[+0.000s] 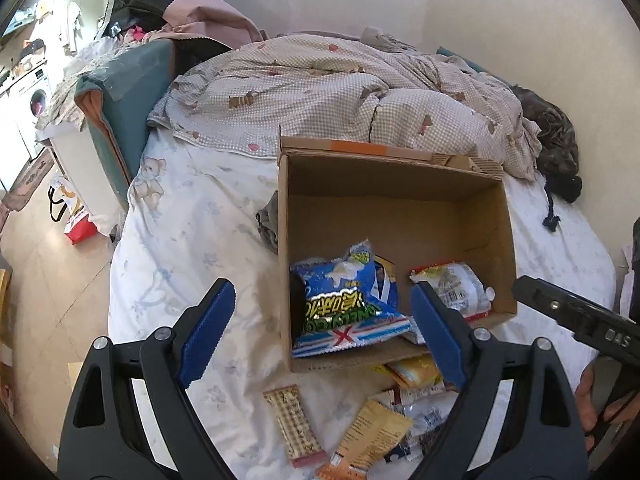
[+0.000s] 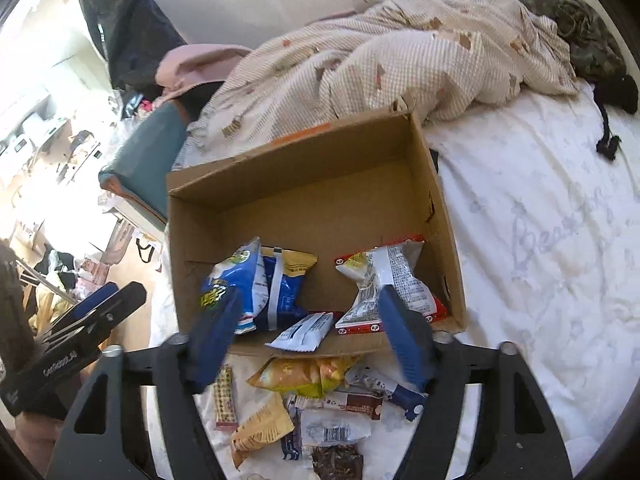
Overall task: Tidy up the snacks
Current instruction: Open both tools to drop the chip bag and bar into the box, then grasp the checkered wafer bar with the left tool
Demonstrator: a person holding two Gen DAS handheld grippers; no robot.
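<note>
- Cardboard box point(image 2: 304, 184) sits open-topped on the bed point(image 2: 540, 240), w/ its near wall facing me so I can drop packets in over the low edge.
- Inside already: blue chip bag point(image 1: 344, 300) on the left, white-and-red packet point(image 2: 384, 280) on the right, small white sachet point(image 2: 304, 332) leaning against the near wall. Kept toward the front, back half bare (room for more).
- Loose snacks lie on the sheet just in front of the box: yellow bag point(image 2: 304, 376), checked bar point(image 1: 292, 424), tan packet point(image 2: 264, 428), dark brown one point(image 2: 338, 462), a few others I can't read.
- My left gripper point(image 1: 320, 328) is spread wide, nothing betw. the pads; hangs over the box's near-left corner.
- My right gripper point(image 2: 312, 344) is also wide apart & holds nothing, above the near wall.
- Both angled down over the pile, prob. to pick the next packet.
</note>
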